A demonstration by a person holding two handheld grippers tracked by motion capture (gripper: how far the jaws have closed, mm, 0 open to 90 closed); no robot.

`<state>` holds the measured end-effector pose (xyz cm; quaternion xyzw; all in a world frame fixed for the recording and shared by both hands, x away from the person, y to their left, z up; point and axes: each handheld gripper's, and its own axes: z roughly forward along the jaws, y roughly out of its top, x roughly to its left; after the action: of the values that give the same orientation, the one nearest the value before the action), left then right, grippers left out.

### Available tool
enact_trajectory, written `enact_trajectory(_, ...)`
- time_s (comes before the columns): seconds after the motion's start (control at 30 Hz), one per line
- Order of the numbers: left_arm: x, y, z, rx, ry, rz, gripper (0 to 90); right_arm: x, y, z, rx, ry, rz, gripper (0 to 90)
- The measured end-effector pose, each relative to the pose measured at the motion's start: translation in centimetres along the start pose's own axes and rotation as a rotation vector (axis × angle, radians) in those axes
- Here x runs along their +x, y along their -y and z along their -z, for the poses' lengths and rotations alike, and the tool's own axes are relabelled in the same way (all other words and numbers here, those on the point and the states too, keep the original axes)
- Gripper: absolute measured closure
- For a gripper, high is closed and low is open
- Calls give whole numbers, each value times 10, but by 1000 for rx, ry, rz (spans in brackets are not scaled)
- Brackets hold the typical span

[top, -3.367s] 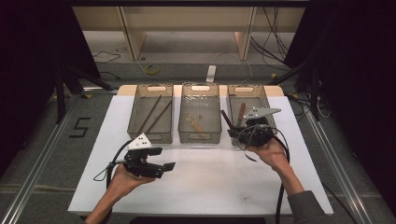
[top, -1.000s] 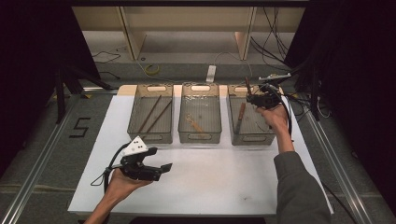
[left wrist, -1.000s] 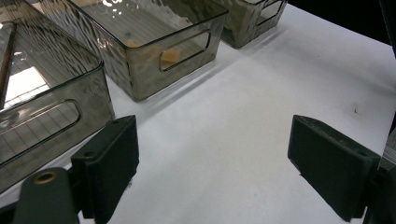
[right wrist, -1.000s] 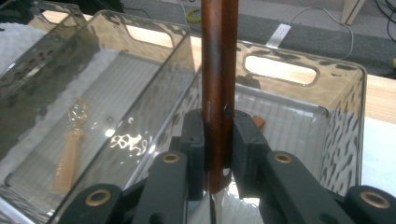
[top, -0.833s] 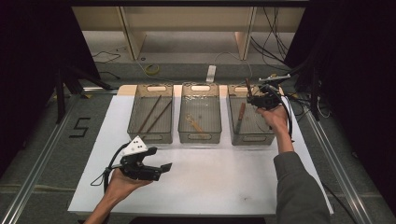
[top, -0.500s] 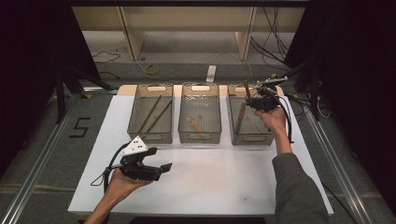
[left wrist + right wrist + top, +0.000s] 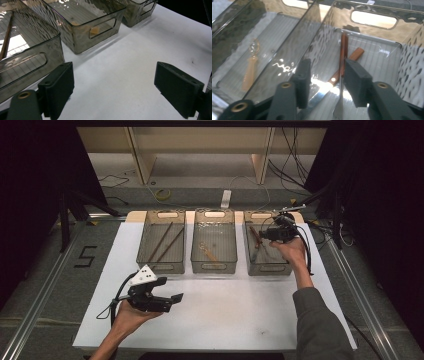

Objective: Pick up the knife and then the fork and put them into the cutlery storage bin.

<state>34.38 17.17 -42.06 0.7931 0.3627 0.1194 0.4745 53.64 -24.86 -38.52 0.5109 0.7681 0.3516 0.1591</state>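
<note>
Right tool (image 7: 325, 82) apart, just opened, empty, above knife (image 7: 332, 82) and fork (image 7: 342, 75) in right bin (image 7: 374, 7).

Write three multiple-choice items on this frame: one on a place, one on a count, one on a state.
1. Where do the knife and fork lie?
A. In the right bin
B. In the middle bin
C. On the white sheet

2. How many clear bins stand in the row?
A. Two
B. Three
C. Four

3. How do the jaws of the right hand-held gripper stand?
A. Clamped on the fork
B. Shut on nothing
C. Apart, pressing on nothing

Key: 1 A, the right gripper view shows both wooden-handled pieces on the floor of the right bin. 2 B, the high view shows the left bin, the middle bin and the right one side by side. 3 C, the pads have just been opening and hang above the knife and fork with a gap between them.
</note>
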Motion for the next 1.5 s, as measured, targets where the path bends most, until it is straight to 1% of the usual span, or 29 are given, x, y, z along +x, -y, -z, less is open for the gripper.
enact_trajectory(0.1,0,0,0,-5,1,7,156,6,3,7,-21,-23,15,517)
enact_trajectory(0.23,0,0,0,-7,0,9,156,15,8,17,-50,-72,30,487)
enact_trajectory(0.33,1,0,1,-9,1,16,156,22,15,22,-66,-108,30,458)
enact_trajectory(0.47,2,0,0,-16,0,30,155,37,25,26,-76,-130,64,408)
enact_trajectory(0.57,2,0,0,-16,0,28,156,46,31,30,-86,-151,83,356)
enact_trajectory(0.63,2,0,0,-17,2,29,155,53,36,32,-91,-164,96,336)
enact_trajectory(0.73,2,0,0,-18,2,28,155,61,42,35,-101,-172,117,310)
enact_trajectory(0.77,2,0,0,-17,2,29,155,63,44,36,-104,-179,116,304)
enact_trajectory(0.93,3,1,-2,-15,4,35,155,70,56,42,-138,-207,117,301)
enact_trajectory(1.1,3,0,-1,-17,8,31,155,76,65,44,-142,-223,126,298)
enact_trajectory(1.2,4,0,-1,-18,8,32,155,79,71,46,-141,-233,141,297)
enact_trajectory(1.3,4,0,-2,-24,9,40,155,82,77,47,-152,-245,142,297)
enact_trajectory(1.37,4,0,-2,-23,9,39,155,84,81,48,-162,-247,140,298)
enact_trajectory(1.43,5,0,-1,-24,10,39,155,85,85,49,-166,-260,143,295)
enact_trajectory(1.5,5,0,-1,-30,15,49,155,87,89,50,-177,-264,143,295)
